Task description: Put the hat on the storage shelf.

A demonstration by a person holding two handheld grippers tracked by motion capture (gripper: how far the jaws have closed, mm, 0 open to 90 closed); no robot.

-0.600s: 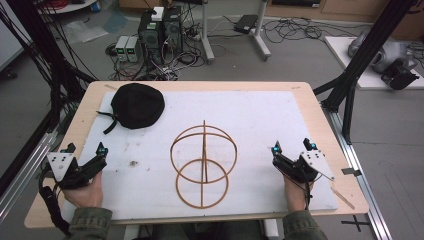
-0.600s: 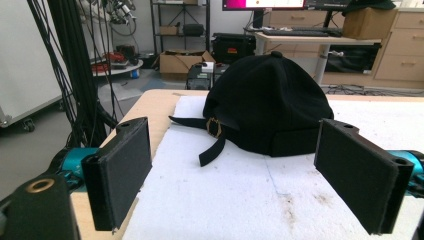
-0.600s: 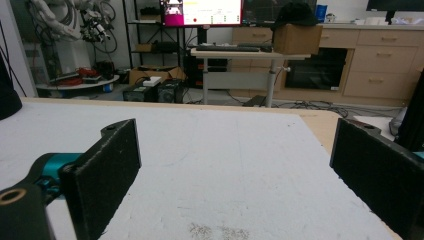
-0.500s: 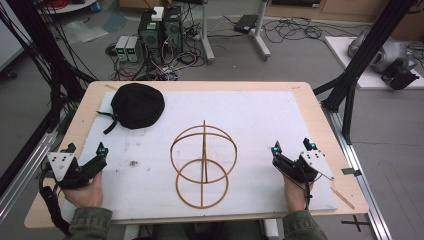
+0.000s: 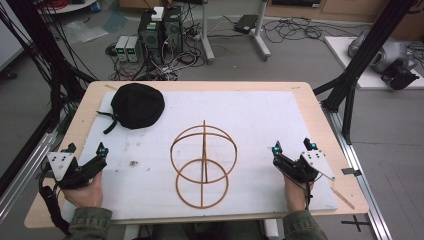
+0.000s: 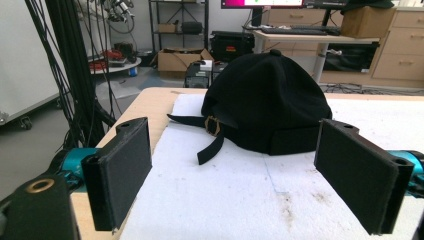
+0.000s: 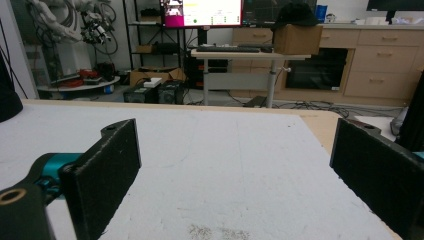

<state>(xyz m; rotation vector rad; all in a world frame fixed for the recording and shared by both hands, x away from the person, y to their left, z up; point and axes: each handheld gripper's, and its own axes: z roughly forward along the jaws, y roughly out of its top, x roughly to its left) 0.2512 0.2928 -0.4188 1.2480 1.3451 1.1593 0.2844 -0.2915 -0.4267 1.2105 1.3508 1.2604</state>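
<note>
A black cap lies at the far left of the white mat, its strap and buckle turned toward me. In the middle of the mat stands a wooden hoop stand, two rings crossed by an upright one. My left gripper rests at the mat's left edge, open and empty, pointing at the cap from some way off. My right gripper sits at the right edge, open and empty, with bare mat ahead of its jaws.
The mat covers most of a wooden table. Black frame posts stand at the table's right and left sides. Computers and cables lie on the floor beyond the far edge. A small dirt mark is on the mat near the left gripper.
</note>
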